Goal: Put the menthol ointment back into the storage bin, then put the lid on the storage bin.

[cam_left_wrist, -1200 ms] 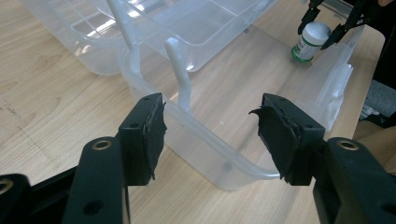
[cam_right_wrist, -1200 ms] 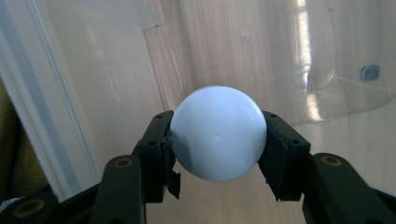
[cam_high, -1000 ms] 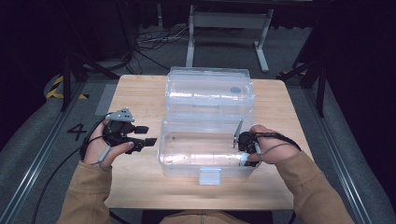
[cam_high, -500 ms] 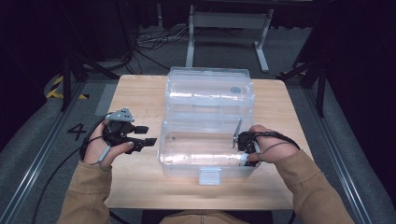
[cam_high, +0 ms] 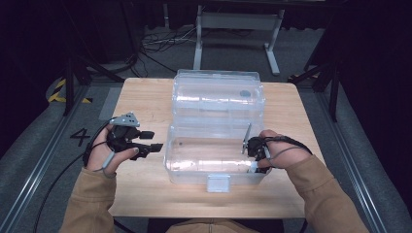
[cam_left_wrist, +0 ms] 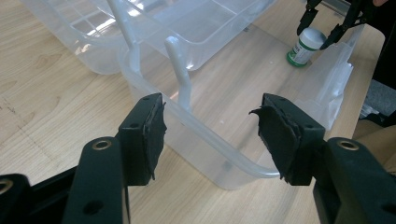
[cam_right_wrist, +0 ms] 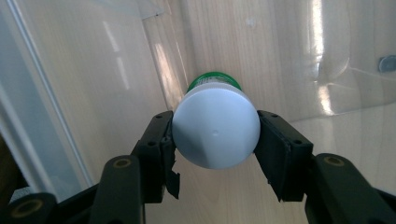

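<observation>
At the left of the tabletop [cam_high: 145, 97], your left gripper [cam_high: 151, 141] waits with jaws apart, empty, beside the clear plastic storage box [cam_high: 214, 167]; inside it, your right gripper [cam_right_wrist: 214, 140] has its jaws clamped around the white-capped, green-banded small bottle [cam_right_wrist: 215, 130], upright for placing.

One clear plastic box [cam_high: 216, 162] with one open lid [cam_high: 218, 94]; one white-capped bottle [cam_right_wrist: 215, 130]; two grippers, left [cam_high: 150, 141] and right [cam_high: 253, 156]; one table [cam_high: 145, 104].

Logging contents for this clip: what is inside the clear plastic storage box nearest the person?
A small white-capped bottle with a green base stands in the clear plastic box, between the right gripper's jaws. Bare floor elsewhere; the bottle's label and contents are hidden.
</observation>
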Demonstrator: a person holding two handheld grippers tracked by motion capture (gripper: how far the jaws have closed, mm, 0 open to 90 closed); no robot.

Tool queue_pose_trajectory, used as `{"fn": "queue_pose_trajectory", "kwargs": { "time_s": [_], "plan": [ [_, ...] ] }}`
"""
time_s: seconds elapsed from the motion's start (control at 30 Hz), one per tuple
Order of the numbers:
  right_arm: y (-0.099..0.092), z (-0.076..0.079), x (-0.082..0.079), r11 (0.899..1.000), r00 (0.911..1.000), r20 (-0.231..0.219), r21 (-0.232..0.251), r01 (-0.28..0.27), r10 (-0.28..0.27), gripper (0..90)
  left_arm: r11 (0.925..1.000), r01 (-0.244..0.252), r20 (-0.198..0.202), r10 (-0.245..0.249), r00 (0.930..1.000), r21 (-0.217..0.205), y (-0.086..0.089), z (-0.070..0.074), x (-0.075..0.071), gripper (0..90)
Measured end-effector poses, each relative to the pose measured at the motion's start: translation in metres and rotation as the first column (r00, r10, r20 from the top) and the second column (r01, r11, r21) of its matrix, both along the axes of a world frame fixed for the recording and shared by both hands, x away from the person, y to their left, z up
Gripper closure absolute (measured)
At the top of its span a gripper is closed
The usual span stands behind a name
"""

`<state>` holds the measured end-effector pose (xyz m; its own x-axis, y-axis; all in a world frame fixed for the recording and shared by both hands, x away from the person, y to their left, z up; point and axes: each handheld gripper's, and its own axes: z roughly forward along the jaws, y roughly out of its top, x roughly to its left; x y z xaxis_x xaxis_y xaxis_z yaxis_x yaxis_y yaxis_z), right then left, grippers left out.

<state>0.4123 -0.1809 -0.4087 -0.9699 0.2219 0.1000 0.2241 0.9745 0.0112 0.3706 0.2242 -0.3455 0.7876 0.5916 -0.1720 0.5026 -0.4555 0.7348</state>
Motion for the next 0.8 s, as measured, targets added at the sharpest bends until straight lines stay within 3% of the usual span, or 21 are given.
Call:
{"fn": "queue_pose_trajectory", "kwargs": {
  "time_s": [0.27,0.5,0.63,0.8],
  "plan": [
    [-0.006,0.006,-0.001,0.998,0.9999,0.003,0.057,0.011,-0.011,42.5,1.0000,-0.001,-0.003,0.001,1.0000,-0.002,0.000,0.000,0.000,41.4],
    [-0.015,0.023,-0.005,0.991,0.9985,0.047,0.130,0.021,-0.028,41.9,1.0000,0.005,-0.002,-0.005,1.0000,-0.002,-0.002,0.000,0.003,41.2],
    [-0.022,0.036,-0.008,0.980,0.9945,0.085,0.194,0.044,-0.061,41.8,1.0000,0.010,-0.004,-0.010,0.9999,0.000,-0.004,0.000,0.004,41.1],
    [-0.030,0.052,-0.010,0.956,0.9859,0.117,0.282,0.083,-0.120,41.8,0.9999,0.016,-0.004,-0.016,0.9999,0.004,-0.006,-0.001,0.005,41.1]
  ]
}}
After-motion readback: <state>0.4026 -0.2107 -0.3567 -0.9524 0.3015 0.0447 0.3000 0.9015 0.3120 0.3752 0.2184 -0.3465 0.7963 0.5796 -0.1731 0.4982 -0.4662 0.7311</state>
